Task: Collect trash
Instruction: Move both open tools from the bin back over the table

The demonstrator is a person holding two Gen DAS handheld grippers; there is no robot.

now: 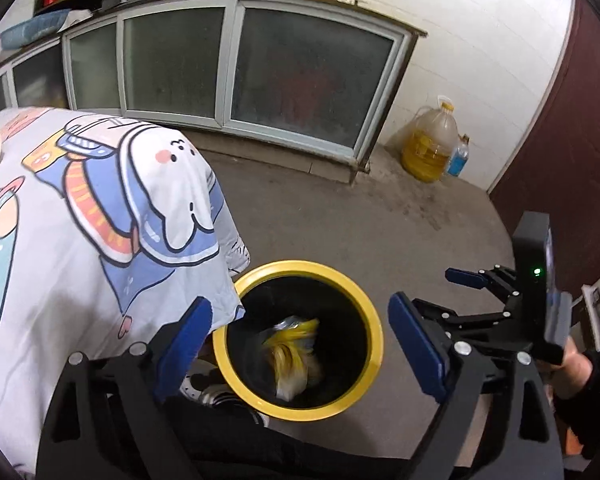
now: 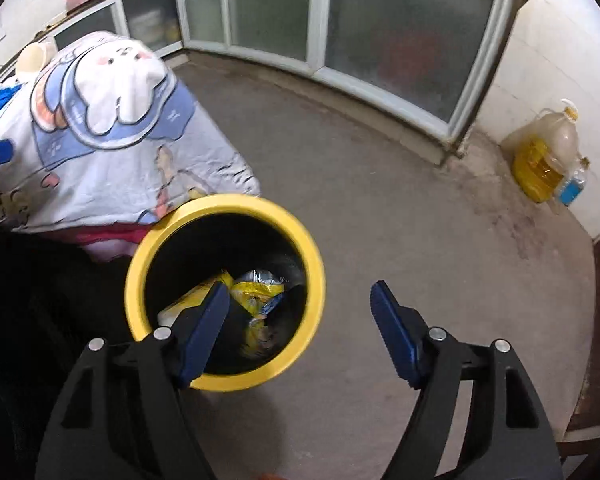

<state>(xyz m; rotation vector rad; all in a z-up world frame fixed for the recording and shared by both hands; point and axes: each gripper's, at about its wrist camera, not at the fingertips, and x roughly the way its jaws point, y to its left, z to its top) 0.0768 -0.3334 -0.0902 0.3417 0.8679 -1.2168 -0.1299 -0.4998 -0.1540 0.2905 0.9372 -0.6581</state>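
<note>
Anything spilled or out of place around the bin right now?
Nothing stands out. The yellow wrappers lie inside the yellow-rimmed bin, the floor around it shows no litter, and the bin stands upright beside the cloth-covered table.

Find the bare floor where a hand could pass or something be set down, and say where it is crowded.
Free: the grey floor between the yellow-rimmed bin, the glass-fronted cabinets and the oil jug. Crowded: where the cartoon tablecloth hangs against the bin's rim, and inside the bin, where yellow wrappers lie.
</note>
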